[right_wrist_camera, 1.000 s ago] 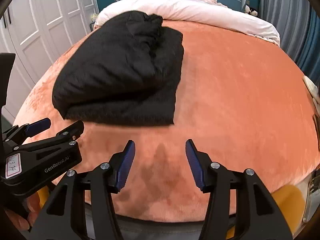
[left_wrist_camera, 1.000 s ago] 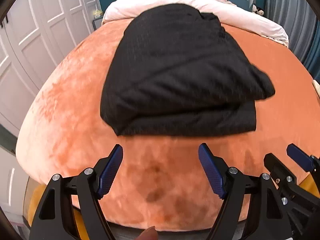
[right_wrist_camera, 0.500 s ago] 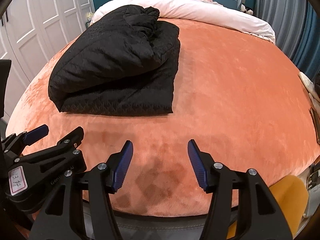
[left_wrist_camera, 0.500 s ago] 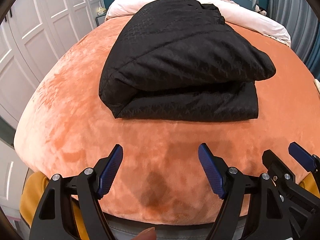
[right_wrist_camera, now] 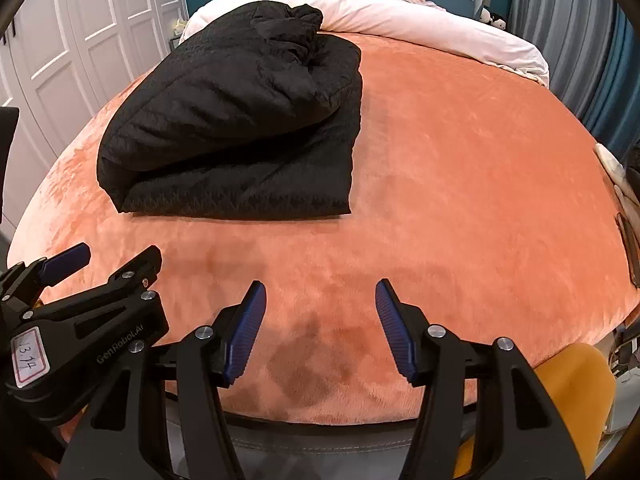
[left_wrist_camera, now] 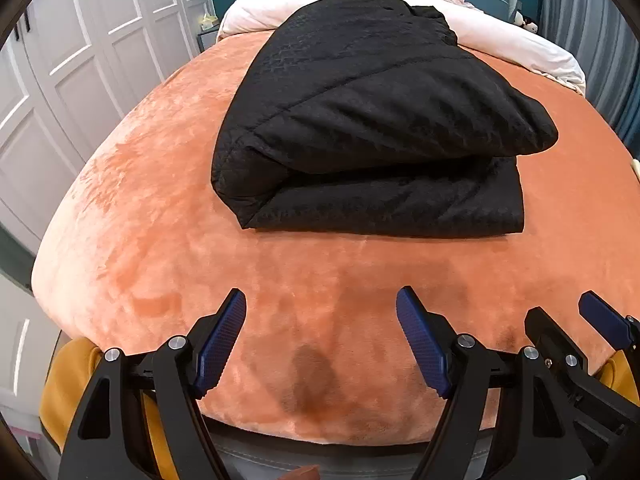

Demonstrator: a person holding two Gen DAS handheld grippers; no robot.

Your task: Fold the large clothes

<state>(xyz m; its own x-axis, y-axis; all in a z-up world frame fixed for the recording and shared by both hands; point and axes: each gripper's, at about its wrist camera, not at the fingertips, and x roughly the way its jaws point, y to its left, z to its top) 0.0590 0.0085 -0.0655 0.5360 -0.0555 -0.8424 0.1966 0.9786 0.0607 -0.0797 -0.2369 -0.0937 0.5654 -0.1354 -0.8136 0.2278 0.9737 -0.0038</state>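
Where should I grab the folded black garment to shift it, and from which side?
Probably take the black garment by its thick rounded fold at the near-left corner, where the layers wrap together. Come from the near side, low over the orange blanket, with the open left claw. The thin near edge looks likely to peel open.

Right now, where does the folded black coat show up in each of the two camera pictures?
Left wrist view: the black coat lies in the upper middle, straight ahead on the orange blanket.
Right wrist view: the black coat lies in the upper left.
Shared landmark: the white duvet behind it.
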